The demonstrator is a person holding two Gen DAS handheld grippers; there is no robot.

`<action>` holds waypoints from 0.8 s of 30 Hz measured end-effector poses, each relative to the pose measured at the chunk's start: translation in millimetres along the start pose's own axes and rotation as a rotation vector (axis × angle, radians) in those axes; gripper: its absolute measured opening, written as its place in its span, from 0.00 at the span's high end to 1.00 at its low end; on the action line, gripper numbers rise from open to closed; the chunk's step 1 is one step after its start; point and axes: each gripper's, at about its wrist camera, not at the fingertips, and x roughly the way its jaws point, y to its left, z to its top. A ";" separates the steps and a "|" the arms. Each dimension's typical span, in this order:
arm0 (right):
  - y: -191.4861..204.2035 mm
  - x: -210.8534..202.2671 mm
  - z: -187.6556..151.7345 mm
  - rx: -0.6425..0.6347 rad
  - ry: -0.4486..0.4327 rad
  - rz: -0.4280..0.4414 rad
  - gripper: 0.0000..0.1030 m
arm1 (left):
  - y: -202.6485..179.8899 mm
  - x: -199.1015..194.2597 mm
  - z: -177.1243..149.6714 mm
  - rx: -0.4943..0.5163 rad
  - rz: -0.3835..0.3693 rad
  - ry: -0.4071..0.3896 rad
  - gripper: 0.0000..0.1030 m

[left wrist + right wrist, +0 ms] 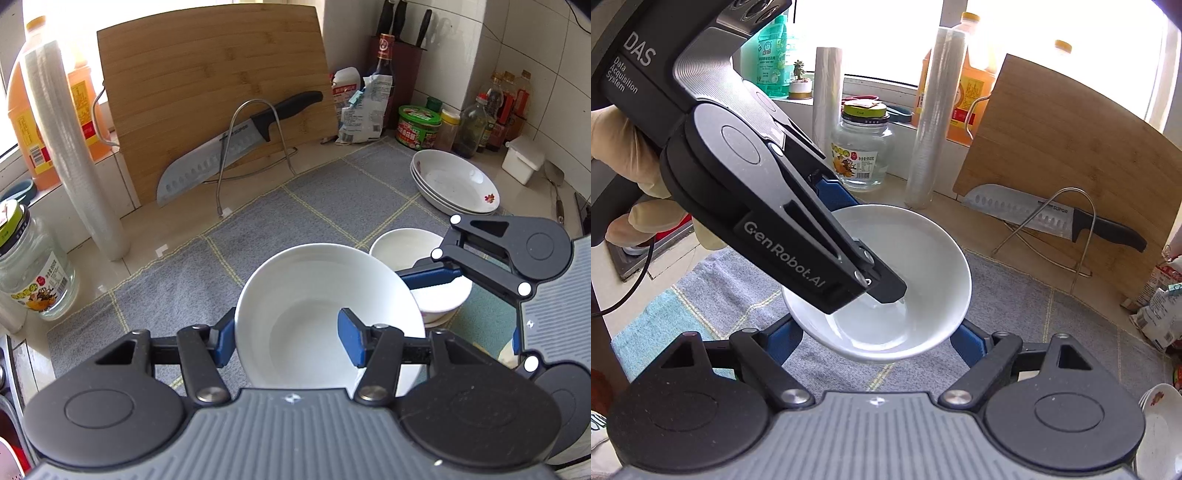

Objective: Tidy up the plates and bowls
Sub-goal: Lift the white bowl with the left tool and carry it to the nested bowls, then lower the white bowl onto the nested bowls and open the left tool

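White china filled the middle of both views: a large bowl [328, 317] was held clear above the grey checked mat [258, 229] that covered most of the bench [122, 266]. The left gripper [290, 341] was closed on the bowl's near wall, one blue pad outside the rim and the other inside the hollow, so the bowl tipped with its mouth facing up and toward the back of the bench. Being round, it had no long axis to speak of.

Seen from the right wrist, the left gripper [849, 266] came down steeply from the upper left, held in a pale gloved hand [624, 155], its dark finger reaching into the bowl [901, 280]. The right gripper [875, 339] stood wide apart and level below the bowl, one blue pad at each side of its underside; I could not tell whether the pads touched it. It had hold of nothing that showed.

Open mat lay behind and to the left of the bowl, running up to the back edge of the bench. That edge was crowded: a bamboo cutting board [218, 99] leaned there with a knife [229, 147] in a wire rack before it, a roll of cling film [70, 155] stood near the left edge, and a glass jar [33, 266] sat just left of the mat. At the right side, two small bowls [424, 273] sat just beside the raised bowl, and a stack of plates [454, 181] lay farther back near bottles and jars.
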 end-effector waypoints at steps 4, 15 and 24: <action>-10.9 -8.4 -6.6 0.018 -0.002 -0.025 0.13 | -12.9 5.9 9.0 0.022 -0.023 -0.005 0.47; -51.3 -29.1 -28.2 0.079 0.012 -0.116 0.13 | -50.7 33.0 44.9 0.110 -0.100 -0.009 0.46; -76.5 -34.8 -45.8 0.127 0.046 -0.165 0.13 | -71.8 59.9 61.3 0.149 -0.158 0.010 0.46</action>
